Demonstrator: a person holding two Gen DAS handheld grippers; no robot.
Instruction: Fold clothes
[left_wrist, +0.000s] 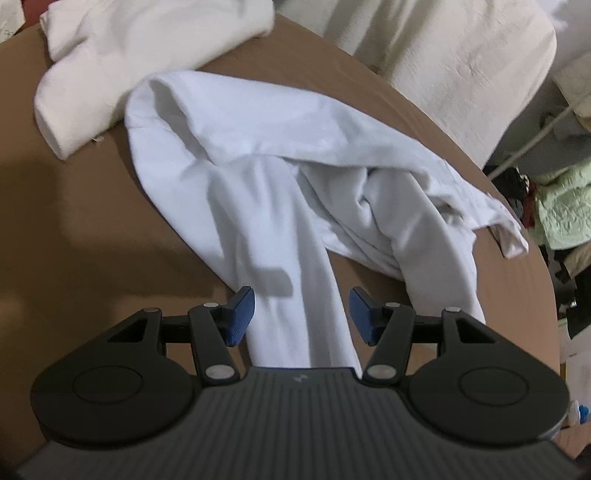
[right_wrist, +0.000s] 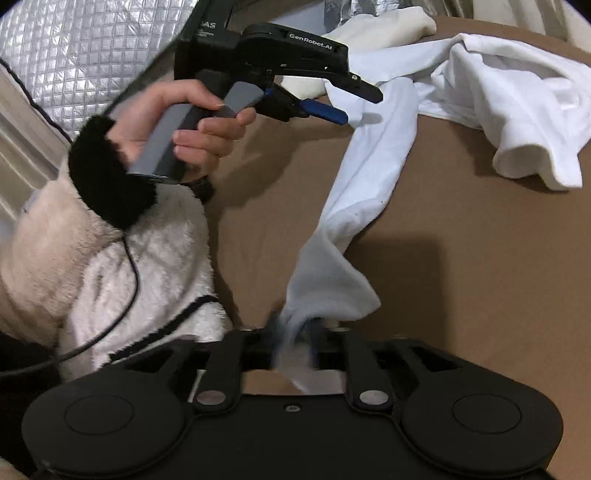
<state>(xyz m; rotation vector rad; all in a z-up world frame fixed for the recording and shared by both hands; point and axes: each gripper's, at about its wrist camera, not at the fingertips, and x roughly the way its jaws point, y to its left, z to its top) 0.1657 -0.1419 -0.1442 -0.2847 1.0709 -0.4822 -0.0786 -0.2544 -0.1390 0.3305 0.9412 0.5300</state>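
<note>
In the right wrist view, closest in, the right tool (right_wrist: 295, 334) is clenched on the end of a long strip of the white garment (right_wrist: 373, 158); the cloth bunches between its pads, though that spot is blurred. From there the strip rises away across the brown counter (right_wrist: 461, 277) toward the left tool (right_wrist: 364, 105), which a hand (right_wrist: 177, 122) grips by its grey handle. The wrist wears a black fuzzy cuff (right_wrist: 107, 173) on a cream fleece sleeve (right_wrist: 110, 266), with a thin black cable running over it.

In the left wrist view, the left tool (left_wrist: 301, 314) stands released: its blue pads (left_wrist: 242, 317) sit apart, one on either side of the same strip, which runs up the middle between them without visibly being pressed. Beyond the pads the garment (left_wrist: 266, 155) spreads into a crumpled heap lying on the counter (left_wrist: 74, 221), one loose edge reaching toward the counter's right rim. Farther back, touching the heap's far left side, lies a cream-white cloth (left_wrist: 110, 66), loosely folded. Behind the counter stands a pale quilted covering (left_wrist: 461, 74), and at the far right a light green textured cloth (left_wrist: 565, 210) among dark clutter.
</note>
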